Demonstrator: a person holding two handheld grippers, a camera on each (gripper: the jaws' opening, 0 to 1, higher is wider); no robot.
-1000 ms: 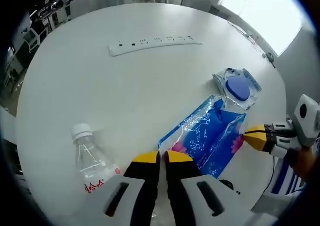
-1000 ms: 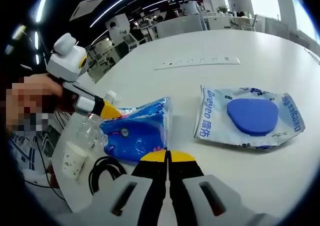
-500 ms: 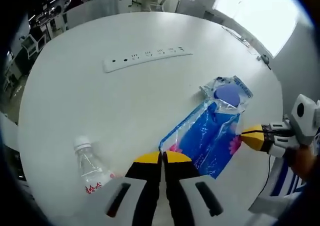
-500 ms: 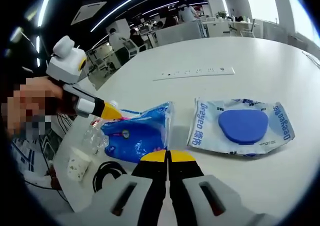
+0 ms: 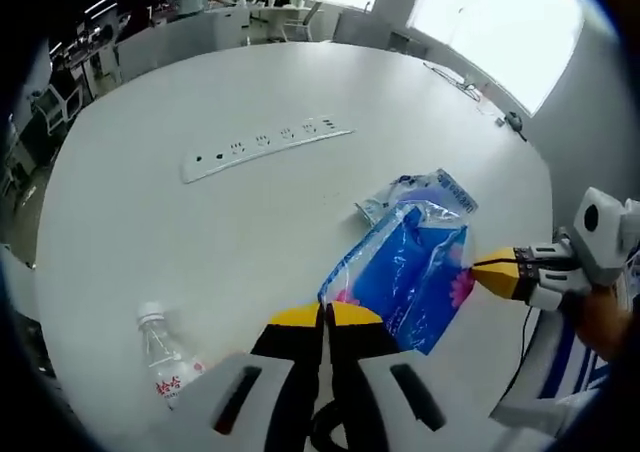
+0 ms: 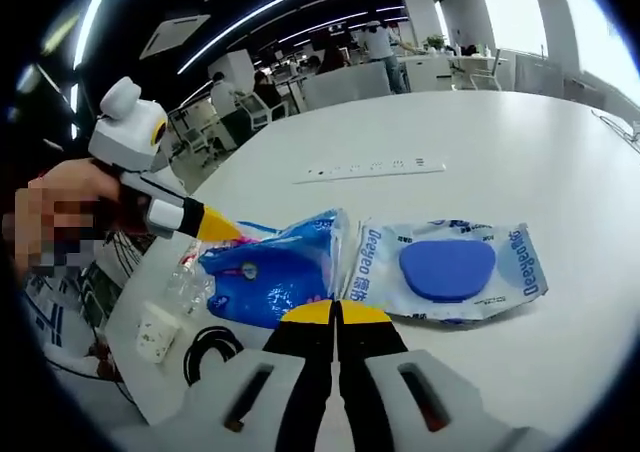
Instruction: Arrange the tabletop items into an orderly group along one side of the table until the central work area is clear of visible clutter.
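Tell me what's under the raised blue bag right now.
In the left gripper view the blue bag overlaps the near edge of the clear packet with the blue pad; the covered part is hidden. In the right gripper view they sit side by side, edges touching. Both grippers pinch the bag.

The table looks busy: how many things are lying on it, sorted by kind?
Plastic pouches: 2, the blue pouch and the clear pack with the blue pad
Water bottle: 1
Paper cup: 1
Power strip: 1
Black cable: 1
Total: 6
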